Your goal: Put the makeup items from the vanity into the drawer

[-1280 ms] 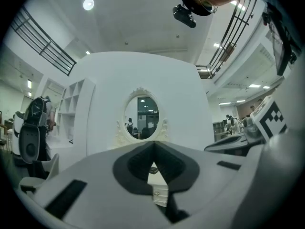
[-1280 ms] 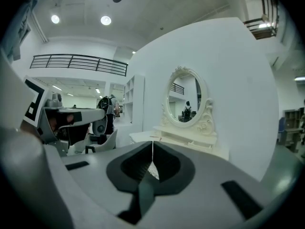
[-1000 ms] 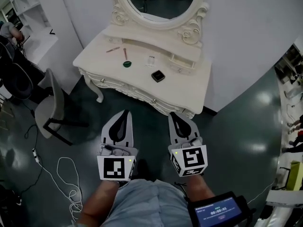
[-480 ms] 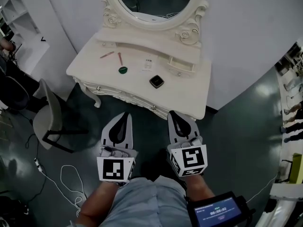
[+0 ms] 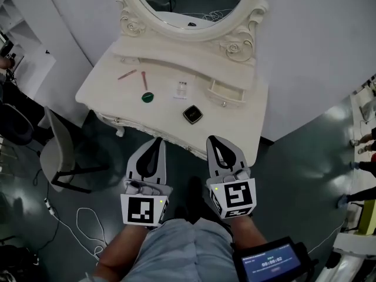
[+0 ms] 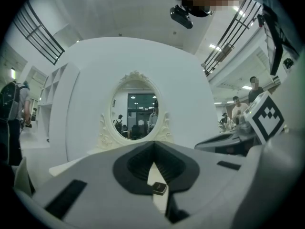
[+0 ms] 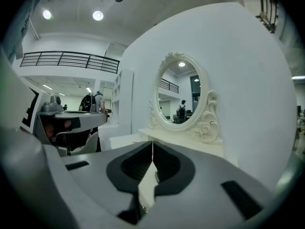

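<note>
Left gripper [image 5: 155,141], right gripper [image 5: 212,140]: jaws clenched, empty. Black compact [image 5: 192,114], green disc [image 5: 147,97]: on counter [image 5: 97,90], ahead of jaws.

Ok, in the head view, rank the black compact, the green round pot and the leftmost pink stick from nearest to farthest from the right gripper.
1. The black compact, just ahead of the right gripper, near the front edge of the vanity.
2. The green round pot, further left, mid-top.
3. The leftmost pink stick, far left, toward the back.
</note>
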`<state>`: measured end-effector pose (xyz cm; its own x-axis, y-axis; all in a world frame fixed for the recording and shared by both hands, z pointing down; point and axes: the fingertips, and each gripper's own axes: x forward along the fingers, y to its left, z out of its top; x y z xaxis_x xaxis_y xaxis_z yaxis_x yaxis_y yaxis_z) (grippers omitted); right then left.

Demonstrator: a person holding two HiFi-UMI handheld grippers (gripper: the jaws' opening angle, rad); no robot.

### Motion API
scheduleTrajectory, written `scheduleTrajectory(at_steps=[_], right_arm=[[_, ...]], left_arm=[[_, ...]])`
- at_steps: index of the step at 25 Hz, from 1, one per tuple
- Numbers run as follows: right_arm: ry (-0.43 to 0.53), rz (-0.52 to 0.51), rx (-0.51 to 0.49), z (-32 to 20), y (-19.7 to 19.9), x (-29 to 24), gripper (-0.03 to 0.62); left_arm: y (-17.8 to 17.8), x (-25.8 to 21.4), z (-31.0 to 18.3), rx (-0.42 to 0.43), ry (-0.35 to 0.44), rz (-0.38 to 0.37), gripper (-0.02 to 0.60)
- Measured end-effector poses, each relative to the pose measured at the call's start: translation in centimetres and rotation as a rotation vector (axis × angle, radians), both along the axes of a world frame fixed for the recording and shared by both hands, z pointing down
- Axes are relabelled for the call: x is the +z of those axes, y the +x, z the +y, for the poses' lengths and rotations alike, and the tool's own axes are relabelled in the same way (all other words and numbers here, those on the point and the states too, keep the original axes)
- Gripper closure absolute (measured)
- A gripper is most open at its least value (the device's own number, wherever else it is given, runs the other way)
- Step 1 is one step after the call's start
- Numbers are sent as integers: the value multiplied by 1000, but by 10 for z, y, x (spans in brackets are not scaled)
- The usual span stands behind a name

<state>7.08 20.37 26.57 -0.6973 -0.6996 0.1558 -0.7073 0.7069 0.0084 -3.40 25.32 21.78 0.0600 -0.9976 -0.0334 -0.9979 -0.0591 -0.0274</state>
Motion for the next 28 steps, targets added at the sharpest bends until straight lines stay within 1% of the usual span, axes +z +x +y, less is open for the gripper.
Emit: scheduleTrajectory(at_steps=[4, 9, 13, 17, 20, 23, 28], right_arm=[[1, -4, -18, -41, -4, -7, 591], [9, -13, -56, -83, -8, -13, 591], [34, -24, -90, -105, -14, -19, 591], [33, -24, -115, -119, -22, -21, 591], [10, -5, -128, -125, -29, -13, 591], [-22, 21, -138, -130, -37, 4, 591], [-88, 71, -151, -139, -50, 37, 591]], left_arm=[[2, -5, -39, -9, -7, -8, 581], [0, -14, -75, -44, 0, -28, 581], [-3, -22, -93, -80, 22, -47, 581], [-10, -27, -103, -109, 26, -50, 581], [-19, -23, -109, -125, 7, -35, 581], [-30, -9, -116, -137, -22, -7, 581], [-41, 19, -137, -123, -76, 23, 581]])
